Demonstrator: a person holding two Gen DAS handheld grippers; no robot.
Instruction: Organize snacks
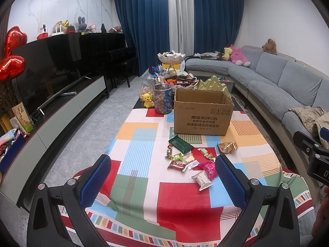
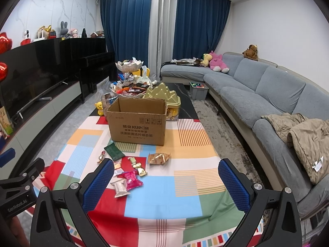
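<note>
An open cardboard box (image 1: 202,115) stands on the colourful tablecloth (image 1: 144,144); it also shows in the right wrist view (image 2: 137,127). In front of it lie several loose snacks: a dark green packet (image 1: 181,143), a gold wrapper (image 1: 227,147), a pink packet (image 1: 209,169), a white packet (image 1: 202,180) and small candies (image 1: 176,157). The same green packet (image 2: 114,151), gold wrapper (image 2: 159,158) and pink packet (image 2: 132,180) show in the right wrist view. My left gripper (image 1: 162,177) is open and empty above the near table edge. My right gripper (image 2: 166,182) is open and empty, right of the snacks.
Behind the box stand a jar of brown balls (image 1: 162,100), a yellow bear toy (image 1: 148,100), a gold tin (image 2: 164,96) and tiered dishes of snacks (image 1: 171,61). A grey sofa (image 2: 267,94) runs along the right, a TV unit (image 1: 61,107) along the left.
</note>
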